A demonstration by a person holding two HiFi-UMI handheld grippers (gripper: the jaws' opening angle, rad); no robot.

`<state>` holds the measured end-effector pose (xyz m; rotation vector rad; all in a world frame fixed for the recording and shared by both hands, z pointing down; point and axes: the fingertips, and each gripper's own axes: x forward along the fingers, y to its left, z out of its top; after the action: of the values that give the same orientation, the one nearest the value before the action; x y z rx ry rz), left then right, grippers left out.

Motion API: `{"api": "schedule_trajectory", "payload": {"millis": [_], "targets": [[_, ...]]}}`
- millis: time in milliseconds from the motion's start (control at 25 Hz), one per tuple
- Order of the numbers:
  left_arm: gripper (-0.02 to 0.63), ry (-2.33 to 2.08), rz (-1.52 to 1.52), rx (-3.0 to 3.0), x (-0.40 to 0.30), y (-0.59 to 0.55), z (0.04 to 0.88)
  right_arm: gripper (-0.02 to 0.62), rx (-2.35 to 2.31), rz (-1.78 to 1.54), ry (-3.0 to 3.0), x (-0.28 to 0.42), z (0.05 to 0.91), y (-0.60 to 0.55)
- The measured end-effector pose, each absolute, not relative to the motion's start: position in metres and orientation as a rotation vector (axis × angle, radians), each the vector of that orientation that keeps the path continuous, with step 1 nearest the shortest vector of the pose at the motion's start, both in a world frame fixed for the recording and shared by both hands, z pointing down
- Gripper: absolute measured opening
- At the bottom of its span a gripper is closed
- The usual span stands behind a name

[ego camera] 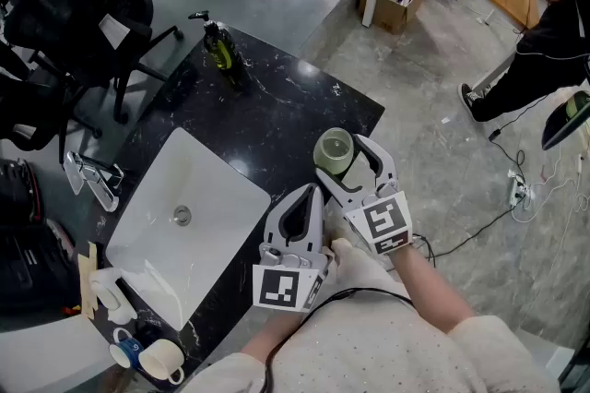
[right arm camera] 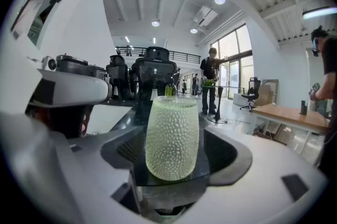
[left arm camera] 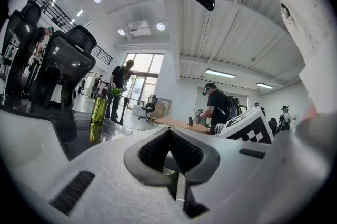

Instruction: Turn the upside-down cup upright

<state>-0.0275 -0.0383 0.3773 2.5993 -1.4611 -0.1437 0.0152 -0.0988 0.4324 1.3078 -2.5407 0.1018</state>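
**Stock entry: pale green cup and two claws at the black worktop**

Head view. Light speckled sleeve, foreground. Left claw: clenched, nothing in it, over the worktop edge just beside the white sink. Right claw: spread either side of the cup, which stands on end near the worktop's front edge. Dark pump bottle at the far corner, well apart.

Left gripper view. Left claw: tips meeting, no item between them. Green bottle stands on the dark surface beyond.

Right gripper view. Right claw: released, a visible gap each side of the dimpled cup, which stands between the pads, flat rim uppermost, rounded end down.
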Motion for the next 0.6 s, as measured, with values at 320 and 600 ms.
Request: {"api": "schedule_trajectory", "payload": {"millis": [320,600], "targets": [[0.002,-1.426,-0.163,2.61,-0.0229,-0.0419,0.377,0.33,1.294,0.088,-2.535,0.0096,0.4402,-0.1064],[0.002,-1.436,-0.161,2.607,-0.0207,-0.0413,0.3779,0.33,1.27,0.071,-2.541,0.0095,0.4421,-0.1075]]}}
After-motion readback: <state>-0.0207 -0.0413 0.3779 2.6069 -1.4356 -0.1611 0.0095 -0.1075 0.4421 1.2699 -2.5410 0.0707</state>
